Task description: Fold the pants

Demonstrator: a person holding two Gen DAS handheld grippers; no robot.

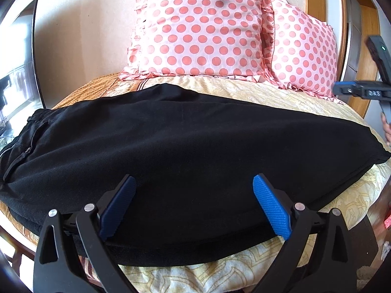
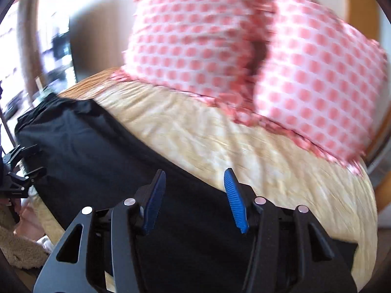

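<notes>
Bright daylight; right-wrist view motion-blurred.

White letters "DAS" stand on the right tool (image 1: 366, 92).

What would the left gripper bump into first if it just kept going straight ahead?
Probably the black pants: the open left gripper points over them, low above the bed. If it clears the cloth, the polka-dot pillows come next; depth is unclear.

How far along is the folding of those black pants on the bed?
Early to midway, I'd judge. The black pants lie flat across the bed, apparently with one leg laid over the other. Nothing is gripped: the left tool and right tool are both open above the fabric. The crosswise folds remain.
</notes>
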